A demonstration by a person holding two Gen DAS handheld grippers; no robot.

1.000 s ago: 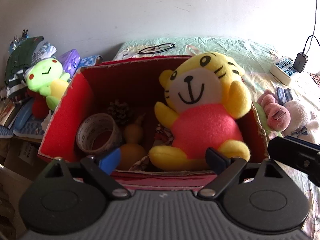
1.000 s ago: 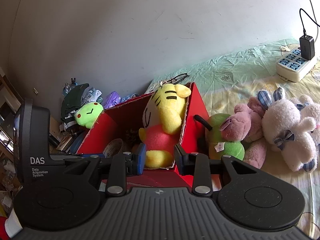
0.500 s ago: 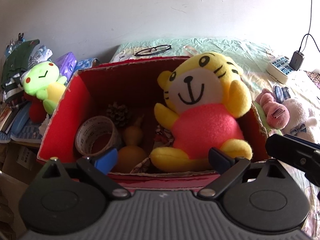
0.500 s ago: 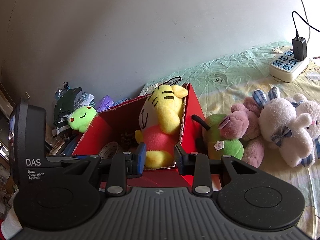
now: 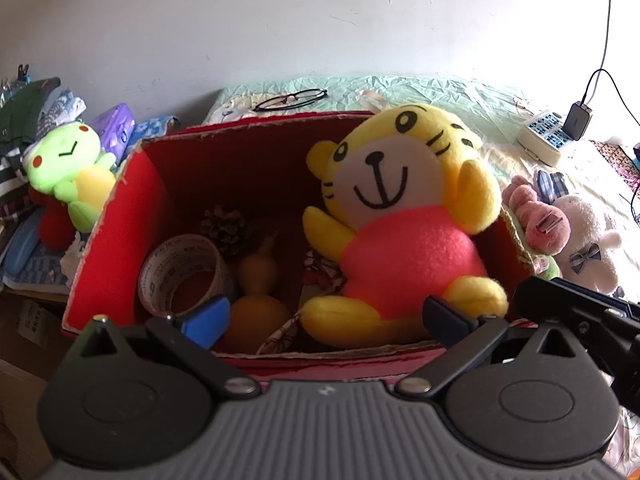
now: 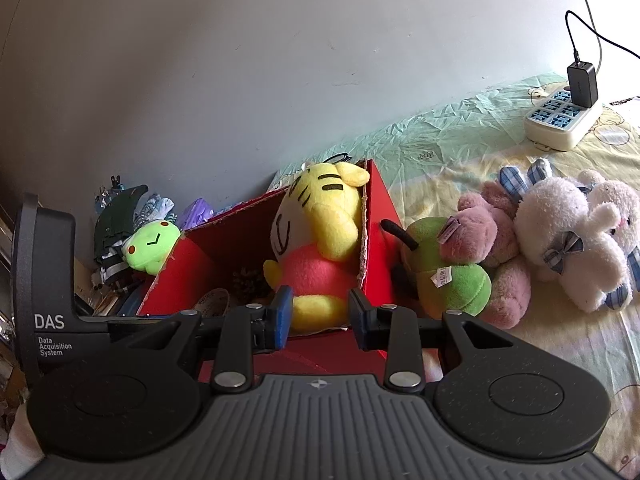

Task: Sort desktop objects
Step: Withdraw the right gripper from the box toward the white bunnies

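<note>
A red cardboard box (image 5: pixel 256 126) stands on the bed sheet. In it sits a yellow tiger plush (image 5: pixel 404 240) in a pink shirt, leaning on the right wall, beside a tape roll (image 5: pixel 180 268), a gourd (image 5: pixel 256 292) and a pine cone (image 5: pixel 224 224). My left gripper (image 5: pixel 326 314) hovers over the box's near rim; its jaws are opening wide, and the pads are clear of the tiger's feet between them. My right gripper (image 6: pixel 320 316) is just right of it, narrowly open and holding nothing, pointed at the box (image 6: pixel 376 216) and tiger (image 6: pixel 316 232).
A green plush (image 6: pixel 448 276), a pink plush (image 6: pixel 480 240) and a white rabbit (image 6: pixel 572 236) lie right of the box. A green frog plush (image 5: pixel 68 168) sits among clutter on the left. Glasses (image 5: pixel 292 98) lie behind the box; a power strip (image 6: pixel 560 120) sits far right.
The left gripper's fingers have spread further apart in front of the tiger plush, which stays seated in the box. The right gripper's gap is unchanged.
</note>
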